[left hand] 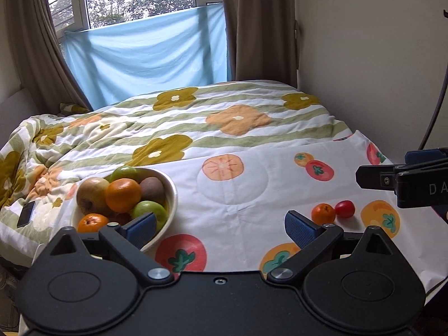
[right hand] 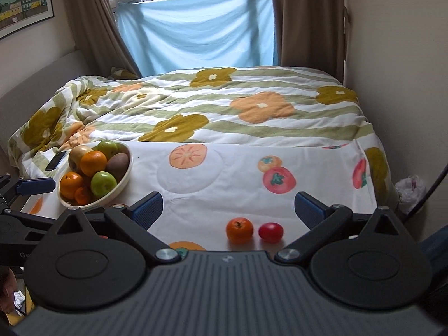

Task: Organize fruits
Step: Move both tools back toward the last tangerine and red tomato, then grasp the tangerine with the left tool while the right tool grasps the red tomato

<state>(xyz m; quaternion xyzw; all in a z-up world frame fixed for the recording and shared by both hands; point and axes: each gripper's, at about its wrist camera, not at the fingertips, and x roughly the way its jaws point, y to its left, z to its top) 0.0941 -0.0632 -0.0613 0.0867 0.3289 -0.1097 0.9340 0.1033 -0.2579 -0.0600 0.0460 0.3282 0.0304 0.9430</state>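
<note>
A white bowl [left hand: 171, 193] holds several fruits: oranges, green apples, a kiwi, a brownish pear. It sits on the fruit-print cloth at the left, and shows in the right wrist view [right hand: 127, 176] too. A small orange [right hand: 239, 230] and a red tomato [right hand: 270, 232] lie side by side on the cloth, just ahead of my right gripper [right hand: 229, 208], which is open and empty. They also show in the left wrist view, orange [left hand: 323, 213] and tomato [left hand: 345, 209]. My left gripper [left hand: 221, 228] is open and empty, its left finger beside the bowl.
The cloth [left hand: 238, 196] lies over a bed with a flowered quilt [left hand: 196, 117]. A dark phone [left hand: 26, 214] lies on the quilt left of the bowl. A wall runs along the right; a curtained window is behind. A plastic bag [right hand: 410, 187] sits at the bed's right side.
</note>
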